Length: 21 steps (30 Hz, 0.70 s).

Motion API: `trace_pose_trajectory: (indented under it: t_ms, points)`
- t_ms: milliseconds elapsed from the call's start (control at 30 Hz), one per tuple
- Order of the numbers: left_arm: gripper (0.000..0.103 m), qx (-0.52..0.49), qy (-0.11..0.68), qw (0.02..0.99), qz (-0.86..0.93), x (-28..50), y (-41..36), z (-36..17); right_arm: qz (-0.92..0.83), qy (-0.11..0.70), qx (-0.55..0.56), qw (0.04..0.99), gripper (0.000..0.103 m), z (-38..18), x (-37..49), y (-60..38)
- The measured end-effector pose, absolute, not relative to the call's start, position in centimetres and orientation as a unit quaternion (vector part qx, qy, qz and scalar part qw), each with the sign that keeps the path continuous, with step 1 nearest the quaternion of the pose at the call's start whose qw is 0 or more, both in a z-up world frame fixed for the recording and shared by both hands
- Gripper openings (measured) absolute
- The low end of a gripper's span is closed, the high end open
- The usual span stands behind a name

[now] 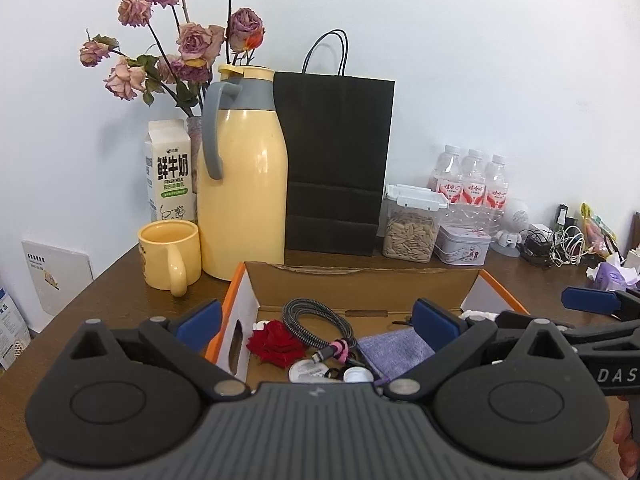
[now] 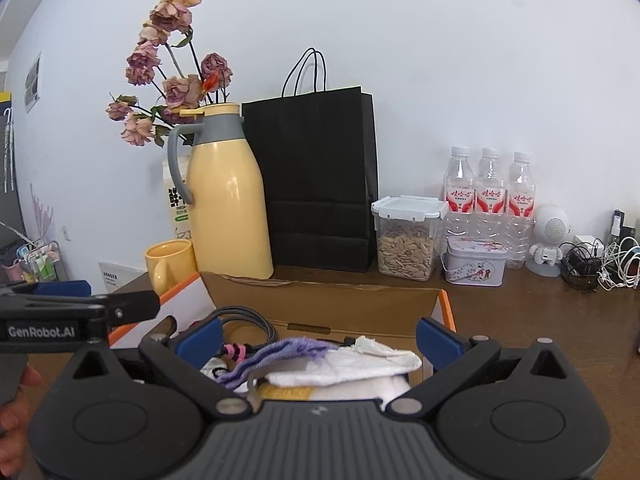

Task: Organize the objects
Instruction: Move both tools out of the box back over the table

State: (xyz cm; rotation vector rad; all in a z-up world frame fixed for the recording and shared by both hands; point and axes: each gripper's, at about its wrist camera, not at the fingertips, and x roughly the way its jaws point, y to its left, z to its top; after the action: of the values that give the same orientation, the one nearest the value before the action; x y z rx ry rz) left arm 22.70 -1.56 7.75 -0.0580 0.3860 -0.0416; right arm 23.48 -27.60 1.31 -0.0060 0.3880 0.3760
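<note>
I had both grippers hovering over the open cardboard box (image 1: 360, 280) on the brown worktop (image 1: 120, 300), and I used that box as my landmark. Left of the box stood a yellow mug (image 1: 170, 254), with a milk carton (image 1: 168, 168) behind it. A tall yellow thermos jug (image 1: 242, 176) rose just behind the box's left rear corner, dried roses (image 1: 192, 44) in a vase showing behind it. Directly behind the box stood a black paper bag (image 1: 336, 160). Right of the bag, behind the box's right rear corner, sat a clear container of seeds (image 1: 412, 228), a small tin (image 1: 462, 244) and three water bottles (image 1: 474, 184), then a tangle of chargers and cables (image 1: 556, 244) further right.

My left gripper (image 1: 318, 320) had its fingers (image 1: 199, 320) spread as wide as they go, with nothing between them. Inside the box below them lay a red rose head (image 1: 276, 344), a coiled braided cable (image 1: 316, 324), a purple cloth pouch (image 1: 394, 350) and two small round caps (image 1: 310, 370) near the front edge.

My right gripper (image 2: 319, 338) was likewise fully open and held nothing. Beneath it, in the right part of the box, a white folded cloth (image 2: 360, 364) lay on top, touching the purple pouch beside it. A yellow patch under the cloth was too hidden for me to identify.
</note>
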Motion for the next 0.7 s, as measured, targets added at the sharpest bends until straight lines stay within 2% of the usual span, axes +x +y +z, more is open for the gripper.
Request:
trace_pose_trajectory:
  t_ms: [433,700]
  points:
    - [0.103,-0.002,0.212,0.977,-0.003,18.7,0.5,7.0,0.185,0.211,-0.028,0.959,0.103,0.1,17.8,-28.9]
    - [0.103,0.014,0.248,0.968,0.009,16.9,2.3,4.9,0.193,0.254,-0.039,0.947,0.103,-2.6,15.5,-29.2]
